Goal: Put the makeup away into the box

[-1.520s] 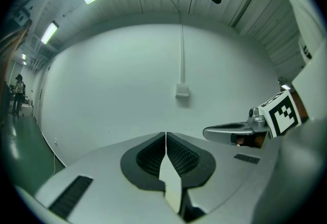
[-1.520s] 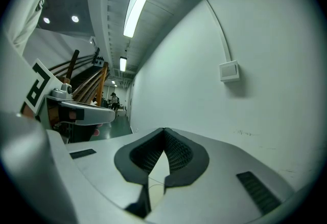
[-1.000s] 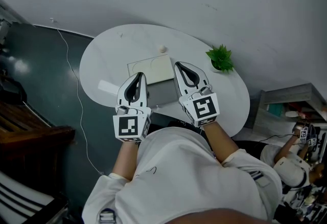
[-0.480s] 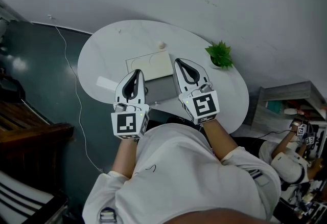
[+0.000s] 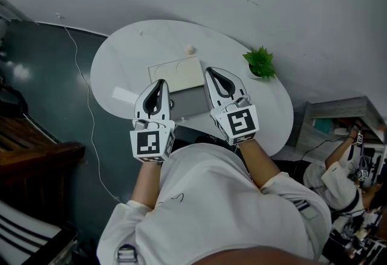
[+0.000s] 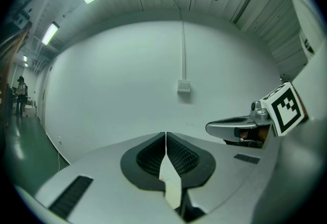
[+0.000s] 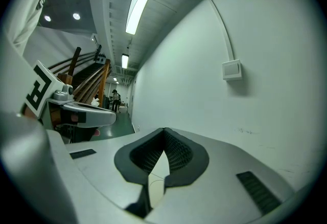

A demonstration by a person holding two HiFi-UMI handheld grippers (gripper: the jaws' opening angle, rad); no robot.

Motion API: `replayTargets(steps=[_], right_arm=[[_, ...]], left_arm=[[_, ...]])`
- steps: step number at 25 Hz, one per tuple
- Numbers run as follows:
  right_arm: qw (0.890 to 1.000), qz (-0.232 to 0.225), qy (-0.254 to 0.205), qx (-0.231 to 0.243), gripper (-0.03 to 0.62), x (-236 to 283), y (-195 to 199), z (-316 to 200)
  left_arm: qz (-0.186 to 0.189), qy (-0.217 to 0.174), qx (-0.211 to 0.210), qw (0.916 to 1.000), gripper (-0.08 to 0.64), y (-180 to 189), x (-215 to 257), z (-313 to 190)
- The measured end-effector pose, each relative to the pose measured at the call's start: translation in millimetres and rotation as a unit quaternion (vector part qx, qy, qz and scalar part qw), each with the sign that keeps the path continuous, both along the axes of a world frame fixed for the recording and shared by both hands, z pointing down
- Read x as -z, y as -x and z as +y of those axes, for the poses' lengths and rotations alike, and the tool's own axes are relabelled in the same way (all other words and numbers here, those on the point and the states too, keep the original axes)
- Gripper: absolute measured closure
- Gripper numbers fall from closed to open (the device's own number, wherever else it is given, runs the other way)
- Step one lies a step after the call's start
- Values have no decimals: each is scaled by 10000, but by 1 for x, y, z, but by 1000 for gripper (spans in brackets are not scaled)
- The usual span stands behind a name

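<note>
In the middle of the white oval table (image 5: pixel 121 64) lies a flat cream box (image 5: pixel 176 73). What is in it cannot be seen. A small pale ball (image 5: pixel 190 49) sits by the table's far edge. Over the table's near side, the left gripper (image 5: pixel 160 83) and right gripper (image 5: pixel 210 71) point forward, the 2 pairs of jaws squeezed together with nothing in them.

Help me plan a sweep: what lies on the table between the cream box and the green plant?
Nothing: the head view shows only bare white table between the cream box and the green plant. The right gripper hangs above that stretch's near edge.
</note>
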State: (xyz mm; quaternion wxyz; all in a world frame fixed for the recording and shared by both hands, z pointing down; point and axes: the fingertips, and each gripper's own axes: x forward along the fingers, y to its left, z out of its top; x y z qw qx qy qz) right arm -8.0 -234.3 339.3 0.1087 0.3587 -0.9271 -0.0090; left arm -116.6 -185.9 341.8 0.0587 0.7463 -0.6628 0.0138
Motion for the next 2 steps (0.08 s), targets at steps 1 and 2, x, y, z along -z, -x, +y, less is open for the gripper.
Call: replayTargets(steps=[1,2], right_arm=[[10000,0,2,0,595,0,0,0],[10000,-1,3,1,595,-1,1,-1]], left_arm=[[2,-2,3,10000,535,1,0,0],[3,-4,6,10000,535,1,-1,-1]])
